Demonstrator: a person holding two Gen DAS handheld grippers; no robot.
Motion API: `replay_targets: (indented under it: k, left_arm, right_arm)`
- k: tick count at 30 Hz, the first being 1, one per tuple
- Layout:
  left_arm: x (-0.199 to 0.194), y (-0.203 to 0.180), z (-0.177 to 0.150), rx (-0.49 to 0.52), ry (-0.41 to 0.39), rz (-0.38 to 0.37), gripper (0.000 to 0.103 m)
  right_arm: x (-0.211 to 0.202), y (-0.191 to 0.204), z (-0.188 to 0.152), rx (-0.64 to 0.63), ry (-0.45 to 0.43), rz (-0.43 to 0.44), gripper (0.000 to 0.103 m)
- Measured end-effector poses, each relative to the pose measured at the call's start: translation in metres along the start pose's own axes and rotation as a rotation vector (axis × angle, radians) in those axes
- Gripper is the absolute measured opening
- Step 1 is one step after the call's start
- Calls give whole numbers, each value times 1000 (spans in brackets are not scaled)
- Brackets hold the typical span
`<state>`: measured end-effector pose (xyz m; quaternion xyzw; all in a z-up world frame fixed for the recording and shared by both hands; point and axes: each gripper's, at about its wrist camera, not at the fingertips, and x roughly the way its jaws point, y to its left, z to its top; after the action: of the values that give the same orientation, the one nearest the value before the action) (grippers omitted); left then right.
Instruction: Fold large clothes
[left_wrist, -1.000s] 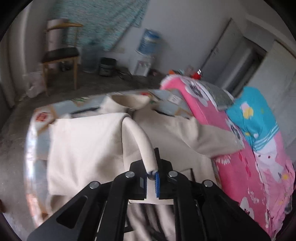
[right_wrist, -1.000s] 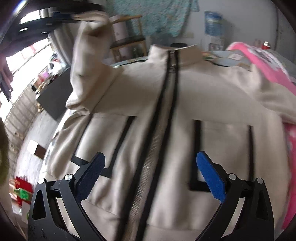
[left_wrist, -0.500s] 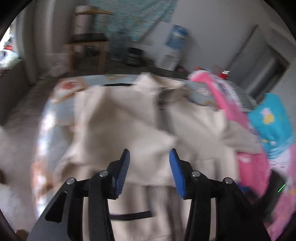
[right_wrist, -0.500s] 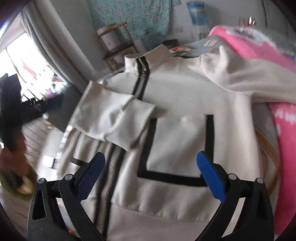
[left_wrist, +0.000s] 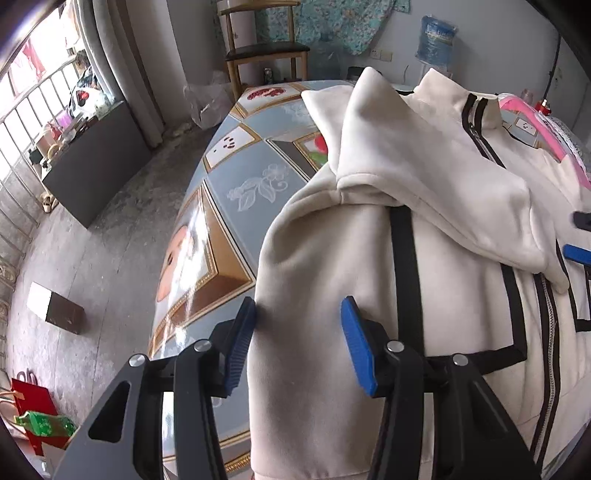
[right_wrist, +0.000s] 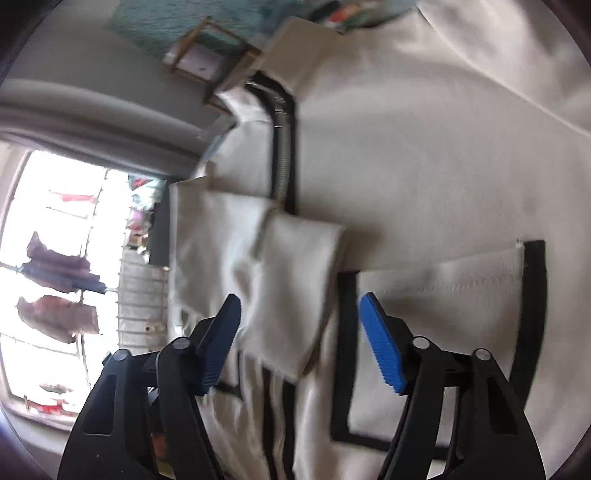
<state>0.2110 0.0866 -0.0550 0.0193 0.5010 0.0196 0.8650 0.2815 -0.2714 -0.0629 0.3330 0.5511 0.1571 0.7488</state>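
Jacket, cream with black trim, lies front-up on the patterned table, one sleeve folded across its chest. Left gripper straddles the side edge unclenched; right gripper is closing above the cuff, gripping nothing. Next, I judge, comes pinching that side and folding inward.

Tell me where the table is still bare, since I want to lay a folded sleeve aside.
Bare patterned table lies to the picture's left of the cream jacket, from its side hem up past the collar towards the chair. The rest is crowded: the jacket and its folded sleeve cover it, against pink bedding.
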Motion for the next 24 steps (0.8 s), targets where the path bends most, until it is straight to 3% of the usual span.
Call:
replay_targets:
  k: [2, 3, 4, 6, 9, 11, 13, 14, 15, 17, 20, 24]
  left_arm:
    - [1, 2, 1, -9, -3, -12, 47]
    - [3, 5, 1, -13, -2, -15, 47]
    - [4, 6, 1, -18, -4, -20, 47]
    - [6, 8, 3, -22, -9, -28, 47]
    - [8, 10, 4, -31, -12, -32, 47]
    - [9, 9, 4, -37, -12, -33, 47]
    - [9, 10, 4, -43, -12, -37, 47]
    - [9, 10, 5, -44, -12, -38, 47]
    - [9, 10, 5, -46, -13, -37, 47]
    - [9, 10, 5, -46, -14, -34, 47]
    - [10, 11, 7, -46, -15, -36, 47]
    - [7, 13, 9, -51, -18, -50, 47]
  right_arm:
    - [-4, 1, 1, 3, -10, 12, 56]
    - [-4, 3, -1, 1, -9, 7, 45]
    - [-5, 4, -3, 9, -6, 14, 41]
    - [-5, 9, -9, 12, 7, 41, 39]
    - [2, 20, -11, -34, 7, -24, 32]
    - [8, 18, -13, -31, 37, -29, 25]
    - [12, 19, -17, -36, 48, -33, 25]
    - [12, 22, -18, -61, 45, -52, 21]
    - [12, 25, -18, -77, 42, -69, 7]
    - [14, 33, -18, -111, 38, -99, 1]
    - [5, 59, -9, -185, -28, -108, 1]
    - [-45, 117, 16, -324, -212, -70, 0]
